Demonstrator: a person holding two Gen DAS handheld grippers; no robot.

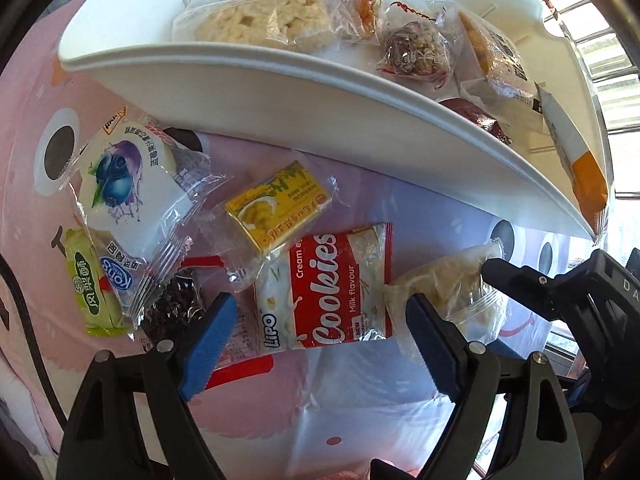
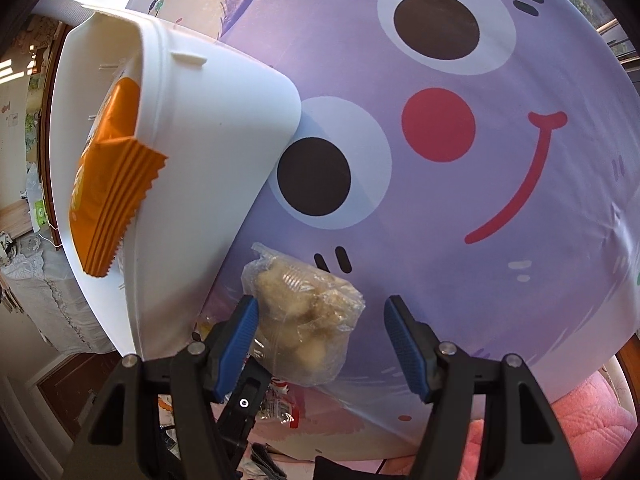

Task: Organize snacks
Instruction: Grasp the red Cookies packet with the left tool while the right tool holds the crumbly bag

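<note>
Between the spread blue pads of the right gripper (image 2: 320, 334): a clear plastic packet of pale puffed-rice snack (image 2: 301, 322), lying on the lilac cartoon-face cloth (image 2: 460, 208), pads on either side and not clamped. Beside it toward the cloth's middle, a red-and-white cookies packet (image 1: 326, 290), framed by the wide-apart blue pads of the left gripper (image 1: 316, 340), gripping nothing. Just past that, a yellow boxed biscuit in clear wrap (image 1: 278, 208); further out, a white blueberry-print pouch (image 1: 128, 184), a green packet (image 1: 94, 296) and a dark crinkled wrapper (image 1: 172, 308). Along the far side, a white plastic bin (image 1: 320, 92) heaped with wrapped snacks, an orange sachet (image 2: 110, 184) drooping over its rim.
</note>
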